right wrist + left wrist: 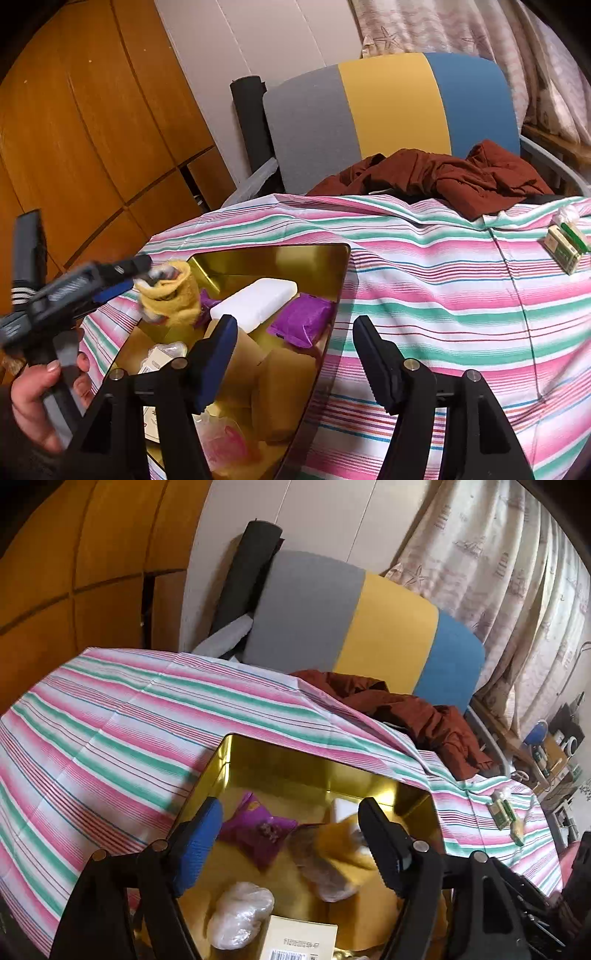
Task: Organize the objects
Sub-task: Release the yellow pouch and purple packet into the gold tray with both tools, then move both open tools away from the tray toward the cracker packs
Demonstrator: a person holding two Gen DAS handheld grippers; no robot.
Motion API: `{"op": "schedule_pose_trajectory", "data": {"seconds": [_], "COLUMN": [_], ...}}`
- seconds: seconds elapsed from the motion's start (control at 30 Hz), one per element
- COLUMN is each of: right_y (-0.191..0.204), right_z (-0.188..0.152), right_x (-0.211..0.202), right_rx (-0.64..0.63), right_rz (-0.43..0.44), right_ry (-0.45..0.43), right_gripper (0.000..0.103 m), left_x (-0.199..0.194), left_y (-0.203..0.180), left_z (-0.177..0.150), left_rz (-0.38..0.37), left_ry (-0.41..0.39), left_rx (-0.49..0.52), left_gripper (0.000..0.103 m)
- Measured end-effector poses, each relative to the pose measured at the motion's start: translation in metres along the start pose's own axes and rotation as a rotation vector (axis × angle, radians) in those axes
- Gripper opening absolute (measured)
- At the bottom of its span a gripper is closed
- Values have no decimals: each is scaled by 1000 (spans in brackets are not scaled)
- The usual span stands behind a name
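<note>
A gold tin box (236, 753) (332, 266) sits on the striped cloth and holds several items: a purple packet (258, 830) (303, 319), a white block (258, 301), a clear wrapped lump (240, 912), tan boxes (284, 391). My left gripper (290, 834) (147, 275) is open over the box. A yellow pouch (343, 845) (171, 295) hangs blurred just below its fingertips; touching or free, I cannot tell. My right gripper (295, 350) is open and empty over the box's right rim.
A small green-and-cream carton (502, 810) (565, 247) lies on the striped cloth (110, 720) at the right. A rust-red garment (443, 173) lies on the grey, yellow and blue chair (388, 107) behind. Wooden cabinets (92, 129) stand left.
</note>
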State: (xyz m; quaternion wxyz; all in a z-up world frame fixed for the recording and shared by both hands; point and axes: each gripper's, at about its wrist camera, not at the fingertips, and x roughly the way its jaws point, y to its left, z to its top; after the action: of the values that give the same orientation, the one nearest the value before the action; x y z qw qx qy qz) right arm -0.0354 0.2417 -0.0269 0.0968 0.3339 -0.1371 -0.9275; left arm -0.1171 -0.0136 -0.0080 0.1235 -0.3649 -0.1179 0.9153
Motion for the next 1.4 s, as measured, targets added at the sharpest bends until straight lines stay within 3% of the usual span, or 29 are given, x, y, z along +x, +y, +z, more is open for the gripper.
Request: {"op": "schedule_pose_trajectory", "data": {"seconds": [0.03, 0.13, 0.23, 0.33, 0.47, 0.87, 1.4], "right_y": [-1, -5, -8, -11, -15, -41, -83], "right_z": [0, -1, -2, -2, -2, -10, -17], "right_x": [0, -3, -4, -5, -8, -17, -28], "right_rx": [2, 16, 27, 39, 45, 100, 168], "right_rz": [0, -7, -8, -12, -13, -51, -133], "right_ry": [-1, -6, -6, -8, -10, -13, 0], "right_gripper": [67, 69, 69, 70, 71, 76, 76], "left_x": [-4, -3, -24, -24, -22, -11, -5], "left_y": [-1, -7, -4, -10, -18, -74, -137], "left_z": [0, 2, 9, 12, 3, -29, -68], "left_rz": [-30, 68, -120, -69, -99, -144, -222], "left_ry": [-26, 12, -65, -49, -23, 70, 178], "left_rx": [5, 41, -55, -46, -45, 123, 261], "left_gripper": [78, 77, 79, 80, 80, 80, 80]}}
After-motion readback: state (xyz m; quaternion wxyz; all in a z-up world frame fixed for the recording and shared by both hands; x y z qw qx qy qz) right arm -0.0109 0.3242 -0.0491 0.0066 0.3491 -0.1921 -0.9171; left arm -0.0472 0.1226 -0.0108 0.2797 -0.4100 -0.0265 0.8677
